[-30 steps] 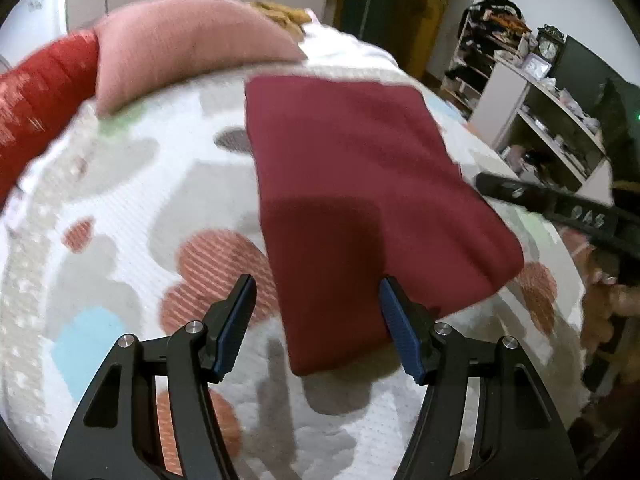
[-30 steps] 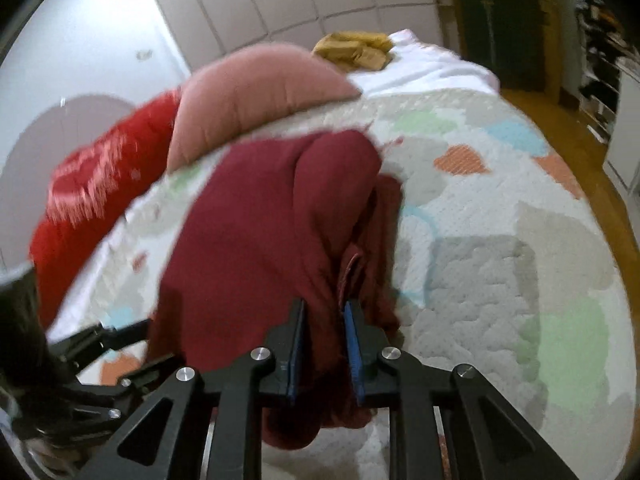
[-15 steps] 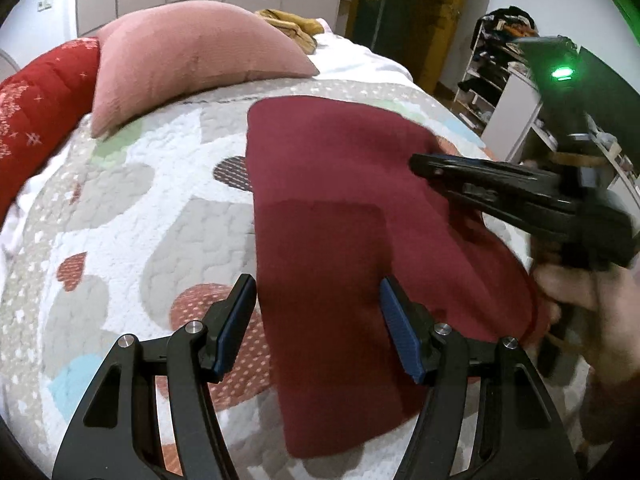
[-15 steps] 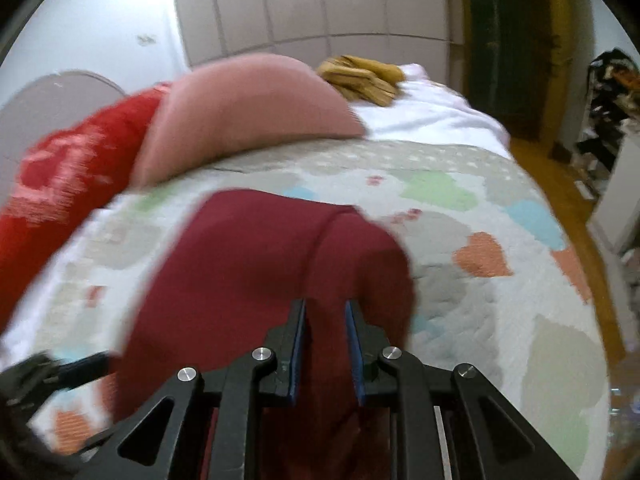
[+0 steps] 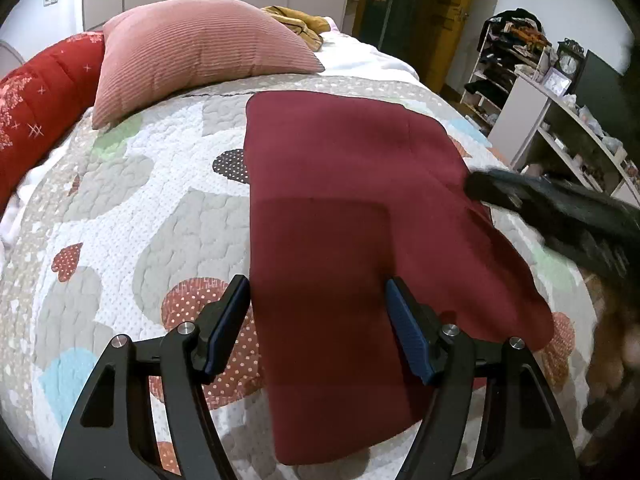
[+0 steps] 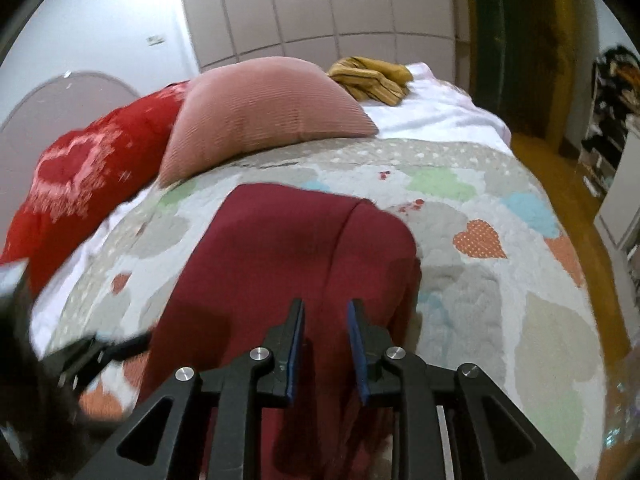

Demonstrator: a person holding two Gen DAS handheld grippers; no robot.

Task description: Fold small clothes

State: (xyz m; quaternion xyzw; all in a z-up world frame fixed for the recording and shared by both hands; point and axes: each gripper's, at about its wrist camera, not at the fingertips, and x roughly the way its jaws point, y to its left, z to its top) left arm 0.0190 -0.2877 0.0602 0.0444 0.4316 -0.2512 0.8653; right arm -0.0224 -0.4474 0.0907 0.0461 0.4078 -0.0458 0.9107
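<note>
Since a second ago the right hand-held gripper [image 6: 325,346] has let go of the dark red garment [image 5: 360,216], which it had been pinching in a bunched fold; its jaws are opening now, a narrow gap between the blue pads, with the cloth lying beneath and beyond them rather than clamped. That garment lies flat on the heart-patterned quilt [image 5: 120,208] of the bed, folded into a long rectangle. From the left side, the left hand-held gripper [image 5: 318,316] hovers over the near end with its jaws spread and opening wider, the left fingertip by the cloth's left edge and the right one above the cloth. No pad presses on it. I can read no label or writing on the garment. It is plain deep maroon, smooth, with one faint crease line across the middle and a seam near the far right corner. A pink ribbed pillow [image 5: 200,52] sits beyond it.
</note>
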